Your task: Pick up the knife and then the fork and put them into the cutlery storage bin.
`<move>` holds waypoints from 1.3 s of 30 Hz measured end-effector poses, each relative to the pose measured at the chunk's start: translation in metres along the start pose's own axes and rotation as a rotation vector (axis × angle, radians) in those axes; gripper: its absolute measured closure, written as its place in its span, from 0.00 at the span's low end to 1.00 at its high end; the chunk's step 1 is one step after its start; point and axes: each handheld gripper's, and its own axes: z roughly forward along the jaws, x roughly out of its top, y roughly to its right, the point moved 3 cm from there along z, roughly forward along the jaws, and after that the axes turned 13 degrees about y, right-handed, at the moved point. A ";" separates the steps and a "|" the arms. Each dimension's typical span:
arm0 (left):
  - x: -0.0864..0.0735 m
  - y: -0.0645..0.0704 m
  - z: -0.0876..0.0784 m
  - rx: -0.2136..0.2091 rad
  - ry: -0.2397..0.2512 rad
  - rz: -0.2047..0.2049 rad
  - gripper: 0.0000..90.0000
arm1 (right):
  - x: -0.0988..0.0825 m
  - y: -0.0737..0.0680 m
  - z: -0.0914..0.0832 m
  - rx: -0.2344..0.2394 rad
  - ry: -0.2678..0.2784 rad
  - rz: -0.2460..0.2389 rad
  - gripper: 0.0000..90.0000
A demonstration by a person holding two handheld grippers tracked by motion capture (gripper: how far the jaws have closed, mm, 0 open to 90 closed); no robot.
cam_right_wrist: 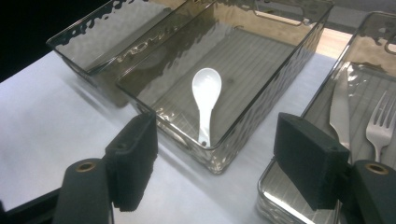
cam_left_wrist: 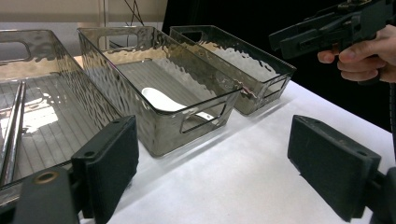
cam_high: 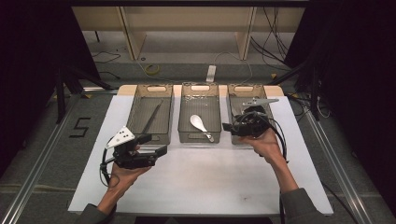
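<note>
Three clear ribbed bins stand side by side at the back of the white table top. The middle bin holds a white spoon. A pair of metal chopsticks lies in the left bin. In the right bin lie a knife and a fork. My left gripper is open and empty, just in front of the left bin. My right gripper hovers over the right bin's near end, open, with nothing between its pads.
The table's bare white front half lies between the two hands. A wooden shelf frame and cables on the floor lie beyond the table. Dark curtains close both sides. In the left gripper view, the right hand and its gripper hang at the upper right.
</note>
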 end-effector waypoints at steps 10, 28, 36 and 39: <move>-0.001 0.001 0.001 -0.009 -0.010 -0.008 0.18 | -0.012 -0.008 -0.011 0.037 0.070 0.015 0.32; -0.006 0.005 0.001 -0.056 -0.058 0.003 0.18 | -0.040 -0.022 -0.027 0.092 0.121 0.011 0.29; -0.006 0.005 0.000 -0.067 -0.059 0.003 0.18 | -0.050 -0.026 -0.038 0.091 0.159 0.005 0.28; -0.006 0.006 0.000 -0.073 -0.058 0.000 0.18 | -0.054 -0.027 -0.045 0.087 0.181 0.002 0.28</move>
